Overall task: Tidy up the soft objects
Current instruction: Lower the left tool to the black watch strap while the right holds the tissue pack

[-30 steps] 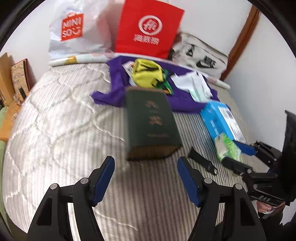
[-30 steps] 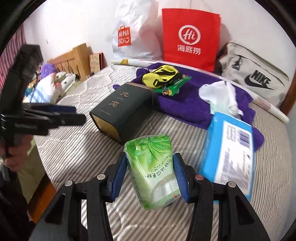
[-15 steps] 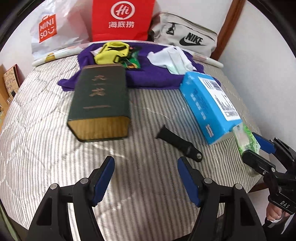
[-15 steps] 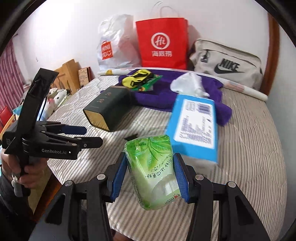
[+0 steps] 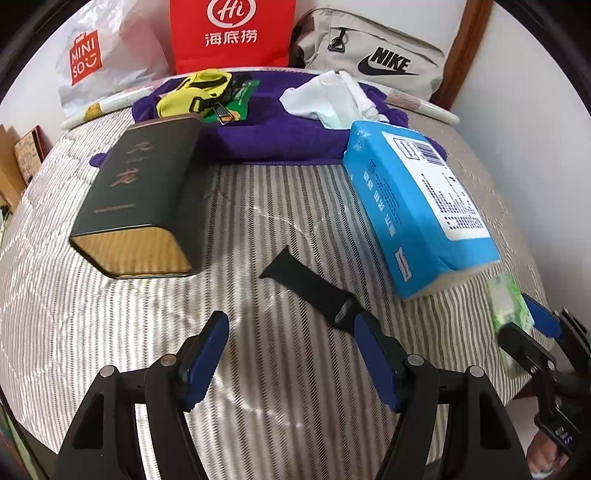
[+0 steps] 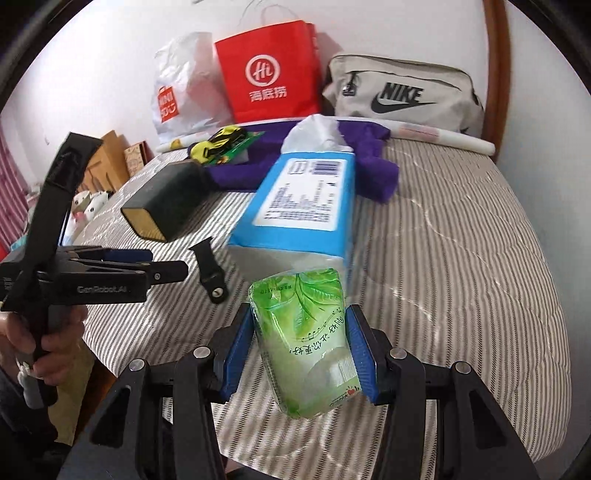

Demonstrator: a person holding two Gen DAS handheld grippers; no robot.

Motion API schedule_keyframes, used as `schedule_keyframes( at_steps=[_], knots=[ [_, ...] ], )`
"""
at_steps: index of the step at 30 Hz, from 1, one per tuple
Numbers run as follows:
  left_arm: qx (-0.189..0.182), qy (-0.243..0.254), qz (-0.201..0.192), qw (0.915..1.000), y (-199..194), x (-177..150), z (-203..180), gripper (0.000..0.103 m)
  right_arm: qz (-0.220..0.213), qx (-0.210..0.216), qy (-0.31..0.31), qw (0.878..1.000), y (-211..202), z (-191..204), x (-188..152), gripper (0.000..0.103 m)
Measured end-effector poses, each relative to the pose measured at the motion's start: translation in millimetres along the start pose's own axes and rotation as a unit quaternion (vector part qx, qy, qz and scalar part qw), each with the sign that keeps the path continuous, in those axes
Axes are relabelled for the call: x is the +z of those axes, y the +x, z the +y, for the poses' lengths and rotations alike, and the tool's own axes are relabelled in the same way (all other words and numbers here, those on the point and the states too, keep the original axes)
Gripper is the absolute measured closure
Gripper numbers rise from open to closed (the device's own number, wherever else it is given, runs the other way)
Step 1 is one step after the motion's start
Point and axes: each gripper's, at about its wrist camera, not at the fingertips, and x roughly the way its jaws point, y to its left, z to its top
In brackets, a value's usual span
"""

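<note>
My right gripper point(image 6: 299, 332) is shut on a green tissue pack point(image 6: 303, 339) and holds it above the near edge of the striped bed point(image 6: 461, 258); the pack also shows in the left wrist view point(image 5: 511, 302). A blue tissue pack point(image 5: 417, 206) lies just beyond it, also in the right wrist view point(image 6: 299, 206). My left gripper point(image 5: 291, 343) is open and empty above the bed, with a black strap point(image 5: 314, 291) just ahead of its right finger. A purple cloth point(image 5: 280, 133) carries a yellow pouch point(image 5: 195, 92) and a white plastic bag point(image 5: 325, 99).
A dark green tin point(image 5: 144, 195) lies on its side left of the strap. A red paper bag point(image 5: 232, 33), a white Miniso bag point(image 5: 96, 62) and a grey Nike bag point(image 5: 369, 59) stand against the back wall. A wooden bedpost point(image 6: 498, 70) rises at right.
Both grippers have pulled back toward the near bed edge. The left view has swung right and closer to the strap. The right gripper keeps its hold on the green pack.
</note>
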Motion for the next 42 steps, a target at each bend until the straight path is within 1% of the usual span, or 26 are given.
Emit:
schedule_keyframes(
  at_steps=[3,7,14,17,19,21,23,28,36,42],
  knots=[
    [0.029,0.013,0.01,0.9995,8.7,1.5,-12.4,0.034,-0.003,0.004,0.004,1.0,0.8,-5.2,0.1,0.053],
    [0.026,0.008,0.014,0.9995,14.3,3.8,-21.9,0.034,-0.006,0.015,-0.003,1.0,1.3,-6.0,0.2,0.053],
    [0.043,0.001,0.026,0.9988,29.0,7.5,-31.7,0.034,-0.002,0.032,-0.006,0.999,6.2,-10.9,-0.2,0.053],
    [0.06,0.01,0.019,0.998,31.3,6.8,-37.4,0.033,0.001,0.034,-0.006,0.999,7.7,-13.3,-0.8,0.053],
    [0.064,0.013,0.014,0.9978,31.9,6.1,-39.5,0.03,0.003,0.035,-0.006,0.999,7.7,-14.0,-1.7,0.053],
    [0.066,0.008,0.012,0.9977,32.7,6.0,-37.5,0.025,0.005,0.034,-0.005,0.999,8.5,-13.5,-2.6,0.053],
    [0.063,0.011,0.009,0.9979,32.8,5.6,-36.3,0.024,0.006,0.034,-0.005,0.999,8.8,-12.6,-3.3,0.053],
    [0.064,0.017,0.002,0.9978,30.4,0.1,-30.8,0.024,0.008,0.03,-0.01,0.999,9.0,-8.1,-2.6,0.053],
    [0.06,0.001,0.003,0.9982,22.7,-9.4,-2.5,0.024,0.008,0.024,-0.022,0.999,8.8,4.6,0.4,0.053],
    [0.062,0.003,0.001,0.9981,21.0,-12.0,8.4,0.024,0.011,0.023,-0.026,0.999,8.8,11.4,-0.6,0.053]
  ],
)
